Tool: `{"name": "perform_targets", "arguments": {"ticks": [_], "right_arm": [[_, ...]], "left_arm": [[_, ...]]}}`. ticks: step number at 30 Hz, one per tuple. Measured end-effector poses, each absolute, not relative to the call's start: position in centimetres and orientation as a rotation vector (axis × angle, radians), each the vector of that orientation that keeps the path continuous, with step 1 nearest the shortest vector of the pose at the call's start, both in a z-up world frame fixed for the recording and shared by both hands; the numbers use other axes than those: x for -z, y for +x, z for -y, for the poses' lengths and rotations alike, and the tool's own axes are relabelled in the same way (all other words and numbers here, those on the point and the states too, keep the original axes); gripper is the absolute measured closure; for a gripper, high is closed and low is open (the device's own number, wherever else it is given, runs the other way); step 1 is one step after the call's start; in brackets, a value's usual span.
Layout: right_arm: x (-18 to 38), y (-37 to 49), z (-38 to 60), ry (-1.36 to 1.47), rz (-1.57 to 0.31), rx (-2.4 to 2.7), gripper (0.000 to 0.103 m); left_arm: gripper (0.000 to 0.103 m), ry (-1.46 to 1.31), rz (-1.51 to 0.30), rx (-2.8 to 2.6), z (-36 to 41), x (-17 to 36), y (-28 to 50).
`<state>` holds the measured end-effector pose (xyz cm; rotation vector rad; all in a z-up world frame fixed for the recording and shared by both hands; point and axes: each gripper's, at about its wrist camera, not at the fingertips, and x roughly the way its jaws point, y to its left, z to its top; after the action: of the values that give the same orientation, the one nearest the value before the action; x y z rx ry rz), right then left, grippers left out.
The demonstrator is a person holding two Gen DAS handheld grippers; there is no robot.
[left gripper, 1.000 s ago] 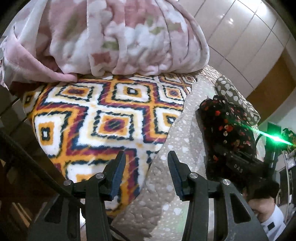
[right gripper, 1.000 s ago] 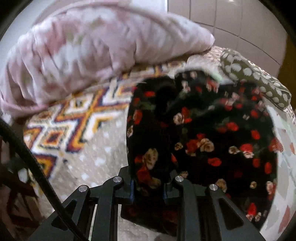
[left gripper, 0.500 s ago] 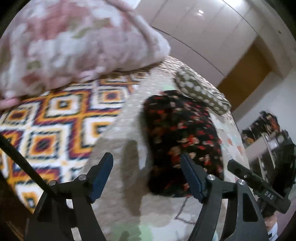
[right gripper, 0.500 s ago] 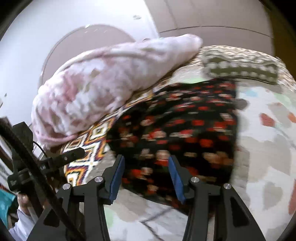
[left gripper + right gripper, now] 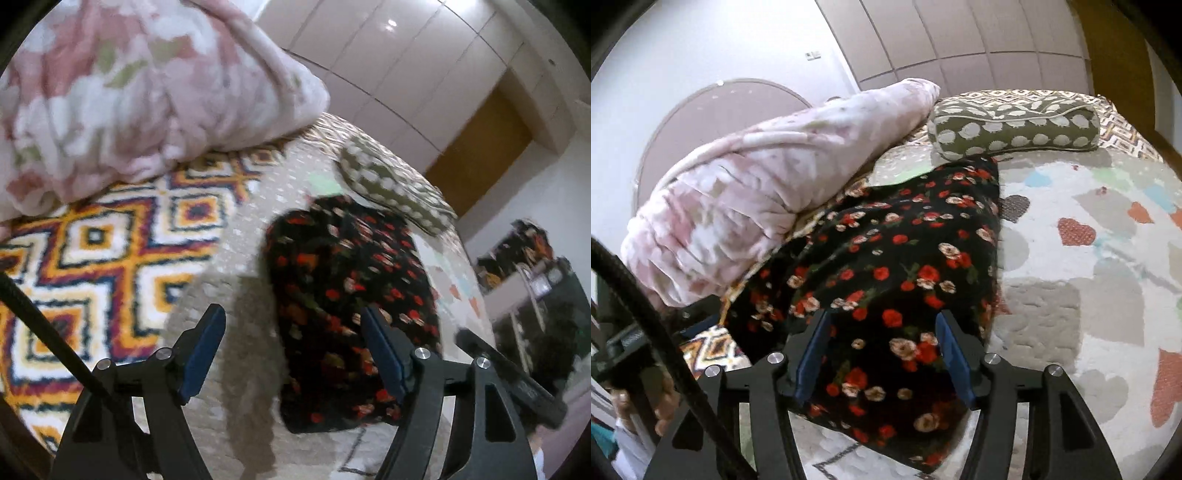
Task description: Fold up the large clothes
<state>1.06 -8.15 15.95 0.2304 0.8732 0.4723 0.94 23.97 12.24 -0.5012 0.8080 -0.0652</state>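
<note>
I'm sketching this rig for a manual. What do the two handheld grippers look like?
Both match: the left gripper and the right gripper have matte black angular frames with cut-out windows, silver round screw heads at the pivots, and blue pads lining the jaws. A black cable crosses the left side of each view.

You have a black garment (image 5: pixel 897 266) with red and cream flowers on a pale bedspread (image 5: pixel 1089 258) of grey, red and blue hearts. Beside it: pink-and-white blanket (image 5: pixel 746 192), olive pillow (image 5: pixel 1012 127) with white spots, orange-diamond rug (image 5: pixel 103 258).
</note>
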Motion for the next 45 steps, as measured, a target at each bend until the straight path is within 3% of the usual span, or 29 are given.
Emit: {"name": "perform_targets", "arguments": {"ticks": [10, 14, 17, 18, 19, 26, 35, 39, 45], "right_arm": [[-16.1, -0.1, -3.6, 0.039, -0.884, -0.635, 0.033], [-13.2, 0.2, -8.4, -0.201, -0.9, -0.511, 0.034], [-11.0, 1.3, -9.1, -0.247, -0.932, -0.43, 0.064], [-11.2, 1.6, -8.5, -0.201, -0.94, -0.439, 0.081], [-11.9, 1.7, -7.6, -0.124, -0.944, -0.451, 0.082], [-19.7, 1.0, 4.1, 0.207, -0.79, -0.445, 0.084], [-22.7, 1.0, 24.0, 0.299, -0.712, 0.115, 0.087], [-24.6, 1.2, 21.7, 0.168, -0.674, 0.137, 0.087], [-23.3, 2.4, 6.9, -0.183, -0.664, -0.025, 0.087]], "left_arm": [[0.029, -0.609, -0.825, -0.034, -29.1, -9.6, -4.0], [0.029, -0.609, -0.828, -0.038, -29.7, -9.1, -5.2], [0.029, -0.613, -0.836, -0.036, -29.6, -8.8, -5.7], [0.029, -0.613, -0.839, -0.034, -29.5, -8.8, -5.8], [0.029, -0.607, -0.839, -0.031, -29.2, -8.9, -6.0], [0.029, -0.568, -0.837, -0.004, -27.4, -9.7, -6.3], [0.029, -0.534, -0.854, 0.028, -25.3, -9.9, -5.7], [0.029, -0.545, -0.867, 0.031, -25.2, -9.5, -5.4], [0.029, -0.535, -0.862, 0.005, -26.3, -9.5, -6.2]]}}
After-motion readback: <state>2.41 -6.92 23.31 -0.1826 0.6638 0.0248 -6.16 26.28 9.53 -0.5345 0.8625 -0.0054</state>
